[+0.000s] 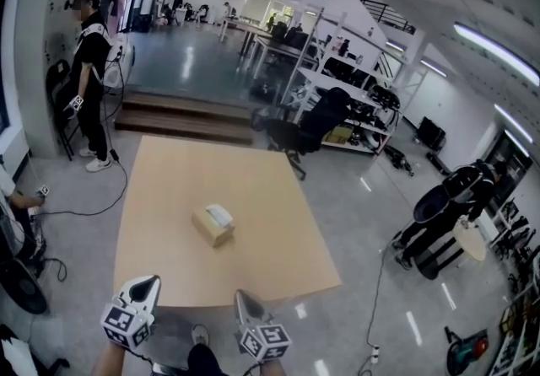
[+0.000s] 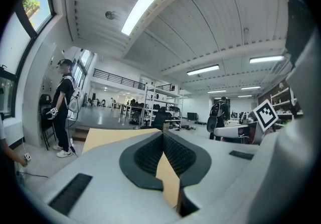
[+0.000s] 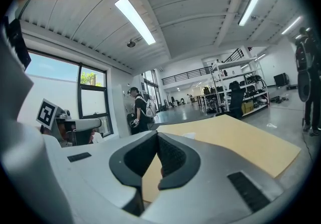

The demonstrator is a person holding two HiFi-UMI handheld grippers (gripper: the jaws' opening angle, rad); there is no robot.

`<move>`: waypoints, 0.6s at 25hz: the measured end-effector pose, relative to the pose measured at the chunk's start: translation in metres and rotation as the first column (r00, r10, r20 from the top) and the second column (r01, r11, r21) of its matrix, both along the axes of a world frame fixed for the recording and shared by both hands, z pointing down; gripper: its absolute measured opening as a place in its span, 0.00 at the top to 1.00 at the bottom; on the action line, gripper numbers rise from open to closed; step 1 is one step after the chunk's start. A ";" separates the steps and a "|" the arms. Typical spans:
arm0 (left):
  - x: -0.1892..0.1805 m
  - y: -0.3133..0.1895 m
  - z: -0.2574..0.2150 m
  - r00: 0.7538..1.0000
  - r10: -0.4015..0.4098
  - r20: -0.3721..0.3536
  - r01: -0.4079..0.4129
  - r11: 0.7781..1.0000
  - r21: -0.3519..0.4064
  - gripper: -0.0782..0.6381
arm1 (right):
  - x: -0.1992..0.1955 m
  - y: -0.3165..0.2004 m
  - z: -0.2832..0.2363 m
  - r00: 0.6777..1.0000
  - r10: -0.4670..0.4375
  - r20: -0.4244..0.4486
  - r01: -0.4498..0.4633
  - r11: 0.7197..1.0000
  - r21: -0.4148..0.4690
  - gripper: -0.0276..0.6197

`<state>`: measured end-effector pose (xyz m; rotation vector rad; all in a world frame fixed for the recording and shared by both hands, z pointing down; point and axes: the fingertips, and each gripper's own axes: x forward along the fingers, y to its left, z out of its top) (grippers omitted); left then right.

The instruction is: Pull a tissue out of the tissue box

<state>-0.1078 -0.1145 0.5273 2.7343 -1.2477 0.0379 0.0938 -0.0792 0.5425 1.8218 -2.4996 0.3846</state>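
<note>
A tan tissue box (image 1: 211,228) lies near the middle of the light wooden table (image 1: 253,189), with a white tissue (image 1: 220,215) sticking out of its top. Both grippers are held low, just before the table's near edge and well short of the box. In the head view my left gripper (image 1: 150,281) is at the lower left and my right gripper (image 1: 239,295) at the lower middle. In the left gripper view the left gripper (image 2: 163,133) has its tips touching and nothing between them. The right gripper (image 3: 157,132) looks the same in the right gripper view, pointing along the tabletop.
A person in black (image 1: 89,71) stands at the far left by a chair. A black office chair (image 1: 314,124) sits beyond the table's far edge, with shelving (image 1: 354,88) behind it. Another person (image 1: 447,206) bends over at the right. Cables (image 1: 84,210) run across the floor.
</note>
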 end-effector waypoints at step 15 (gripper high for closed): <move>0.034 -0.110 0.011 1.000 -0.019 0.002 0.019 0.999 -0.032 0.88 | 0.030 -0.118 0.015 0.999 -0.031 0.014 0.032 0.999 -0.038 0.94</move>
